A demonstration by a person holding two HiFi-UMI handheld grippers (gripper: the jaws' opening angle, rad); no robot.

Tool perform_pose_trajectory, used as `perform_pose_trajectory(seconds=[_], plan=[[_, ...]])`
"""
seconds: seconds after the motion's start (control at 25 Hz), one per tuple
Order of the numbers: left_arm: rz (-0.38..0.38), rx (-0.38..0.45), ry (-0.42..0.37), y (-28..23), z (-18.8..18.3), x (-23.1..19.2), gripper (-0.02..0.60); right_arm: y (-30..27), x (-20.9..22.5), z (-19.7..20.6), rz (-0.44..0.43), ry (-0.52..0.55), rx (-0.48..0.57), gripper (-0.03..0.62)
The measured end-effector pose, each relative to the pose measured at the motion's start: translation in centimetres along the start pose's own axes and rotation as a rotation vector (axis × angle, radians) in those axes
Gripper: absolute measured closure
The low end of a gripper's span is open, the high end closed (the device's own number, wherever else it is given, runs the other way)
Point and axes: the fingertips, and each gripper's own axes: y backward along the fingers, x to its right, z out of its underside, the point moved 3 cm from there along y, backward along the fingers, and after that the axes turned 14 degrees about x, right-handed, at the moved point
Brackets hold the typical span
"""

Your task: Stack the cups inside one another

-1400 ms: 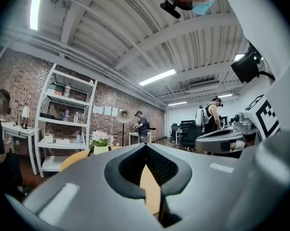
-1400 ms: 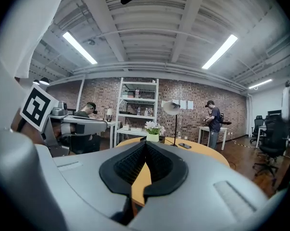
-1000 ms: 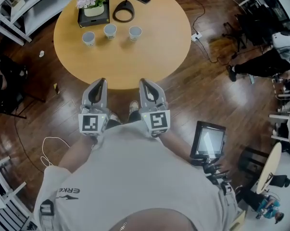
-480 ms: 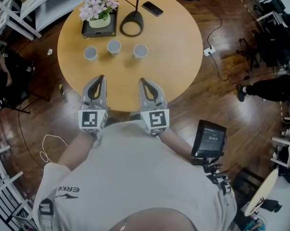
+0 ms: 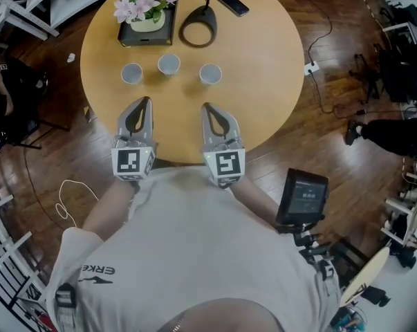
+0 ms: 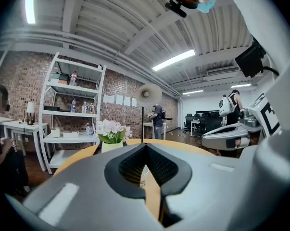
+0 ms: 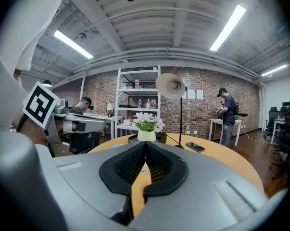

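Observation:
Three small pale cups stand in a row on the round wooden table (image 5: 263, 61): the left cup (image 5: 131, 73), the middle cup (image 5: 169, 63) and the right cup (image 5: 210, 74). My left gripper (image 5: 146, 101) is over the table's near edge, short of the left and middle cups, shut and empty. My right gripper (image 5: 206, 106) is level with it, just short of the right cup, also shut and empty. In the left gripper view a cup (image 6: 144, 176) shows just past the closed jaws. In the right gripper view a cup (image 7: 144, 167) shows the same way.
Behind the cups are a flower pot on a dark tray (image 5: 144, 9), a black lamp base (image 5: 198, 25) and a phone (image 5: 234, 5). A tablet on a stand (image 5: 301, 198) is at my right. A seated person (image 5: 4, 95) and white shelves are at the left.
Both grippers have moved forward from over the floor to over the table's near edge, closer to the cups. Their jaws stayed shut.

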Motion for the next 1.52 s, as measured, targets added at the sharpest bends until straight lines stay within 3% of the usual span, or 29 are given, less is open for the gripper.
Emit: perform_pose_trajectory(seconds=[0.36, 0.88, 1.32, 1.52], plan=[[0.008, -0.074, 0.020, -1.9, 3.6, -4.7, 0.580, -4.9, -1.0, 1.8, 0.020, 0.012, -0.056, 0.579], [-0.015, -0.282, 0.056, -0.6, 14.0, -9.5, 0.580, -8.6, -4.0, 10.9, -0.002, -0.033, -0.261, 0.579], [0.025, -0.343, 0.029, -0.9, 17.6, -10.8, 0.577, -9.6, -5.5, 13.5, -0.004, -0.050, -0.316, 0.580], [0.076, -0.356, -0.016, -1.5, 18.1, -10.6, 0.418, -9.6, -5.7, 13.5, 0.002, -0.053, -0.325, 0.580]])
